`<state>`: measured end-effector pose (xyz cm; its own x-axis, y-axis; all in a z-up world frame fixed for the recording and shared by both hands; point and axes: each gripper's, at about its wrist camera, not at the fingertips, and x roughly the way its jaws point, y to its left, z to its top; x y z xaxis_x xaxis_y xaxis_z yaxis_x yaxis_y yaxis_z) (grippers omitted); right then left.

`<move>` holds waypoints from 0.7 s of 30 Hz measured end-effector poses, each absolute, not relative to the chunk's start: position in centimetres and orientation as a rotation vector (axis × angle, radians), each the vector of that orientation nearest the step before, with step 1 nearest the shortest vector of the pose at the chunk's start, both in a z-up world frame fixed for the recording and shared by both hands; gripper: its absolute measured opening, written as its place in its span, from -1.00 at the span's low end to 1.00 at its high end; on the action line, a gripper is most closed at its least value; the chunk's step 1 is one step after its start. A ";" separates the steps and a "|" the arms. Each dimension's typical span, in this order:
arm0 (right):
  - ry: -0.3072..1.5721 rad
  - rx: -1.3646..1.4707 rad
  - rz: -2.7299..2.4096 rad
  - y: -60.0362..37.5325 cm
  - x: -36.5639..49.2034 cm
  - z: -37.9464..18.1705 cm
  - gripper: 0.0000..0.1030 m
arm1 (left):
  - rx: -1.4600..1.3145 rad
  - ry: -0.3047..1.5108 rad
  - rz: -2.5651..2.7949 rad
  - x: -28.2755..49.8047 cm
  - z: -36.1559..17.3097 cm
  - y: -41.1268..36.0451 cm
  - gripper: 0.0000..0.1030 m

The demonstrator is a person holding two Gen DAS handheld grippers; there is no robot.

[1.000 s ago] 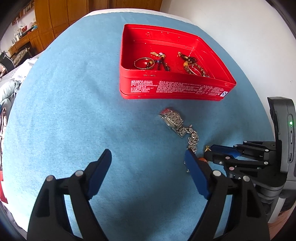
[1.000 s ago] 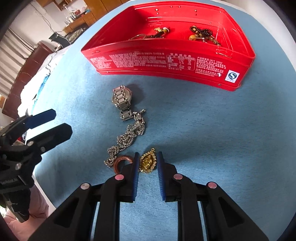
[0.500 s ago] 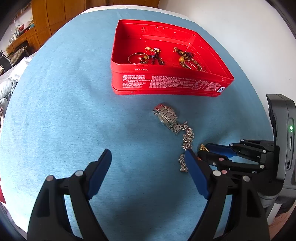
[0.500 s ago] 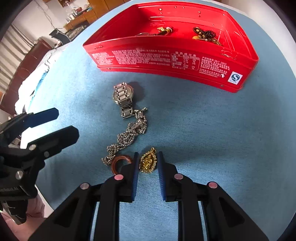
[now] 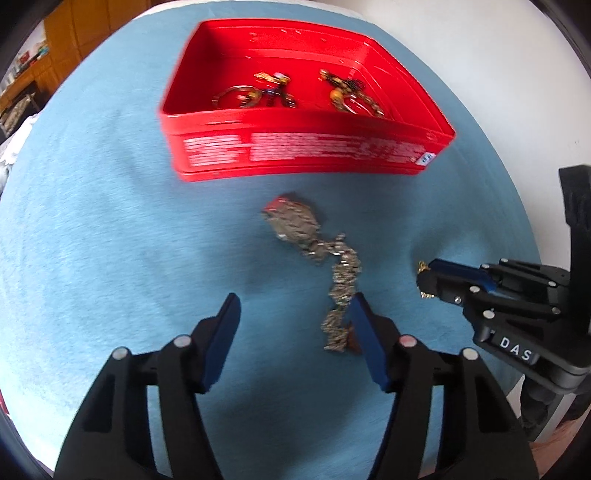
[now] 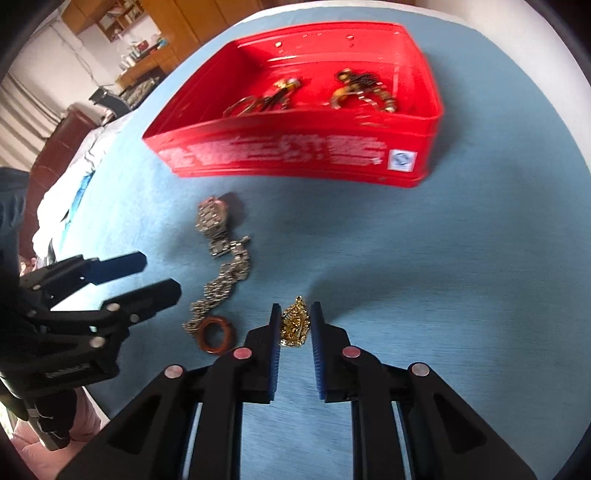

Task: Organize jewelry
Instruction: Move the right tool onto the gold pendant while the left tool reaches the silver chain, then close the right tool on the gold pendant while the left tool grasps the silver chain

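Note:
My right gripper (image 6: 294,313) is shut on a gold pendant (image 6: 294,325) and holds it above the blue cloth; it also shows in the left wrist view (image 5: 427,272). A red tin (image 6: 424,122) with several pieces of jewelry in it stands at the far side. A silver watch (image 6: 212,218) and a silver chain (image 6: 221,284) lie on the cloth in front of it, with a brown ring (image 6: 217,335) at the chain's near end. My left gripper (image 5: 295,306) is open and empty, just left of the chain (image 5: 341,291).
The blue cloth (image 5: 92,221) covers a round table. The table's white edge (image 5: 480,55) shows beyond the red tin (image 5: 295,151). Wooden furniture (image 6: 155,22) stands in the background.
My right gripper has lifted the gold pendant off the cloth and away from the ring. My left gripper has moved forward toward the chain. Both views are blurred by motion.

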<state>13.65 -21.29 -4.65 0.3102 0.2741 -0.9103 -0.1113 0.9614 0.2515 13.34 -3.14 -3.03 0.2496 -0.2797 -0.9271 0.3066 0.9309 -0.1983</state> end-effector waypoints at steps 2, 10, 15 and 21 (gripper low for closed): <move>1.227 0.150 0.247 -21.8 13.5 -4.7 -0.71 | 0.035 1.269 -0.414 13.6 -3.4 -4.1 0.06; 1.234 0.152 0.258 -22.4 13.8 -5.0 -0.71 | 0.066 1.312 -0.432 14.2 -4.9 -6.8 -0.27; 1.237 0.152 0.261 -22.2 14.2 -5.2 -0.71 | 0.080 1.316 -0.422 14.6 -5.4 -7.6 -0.67; 1.237 0.147 0.259 -22.1 14.1 -5.2 -0.71 | 0.085 1.297 -0.425 14.6 -5.5 -8.0 -0.74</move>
<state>14.10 -22.13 -5.23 0.3036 0.2736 -0.9127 -0.1152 0.9614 0.2499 14.63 -8.01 -5.48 0.2051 -0.2575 -0.9443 0.3510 0.9199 -0.1746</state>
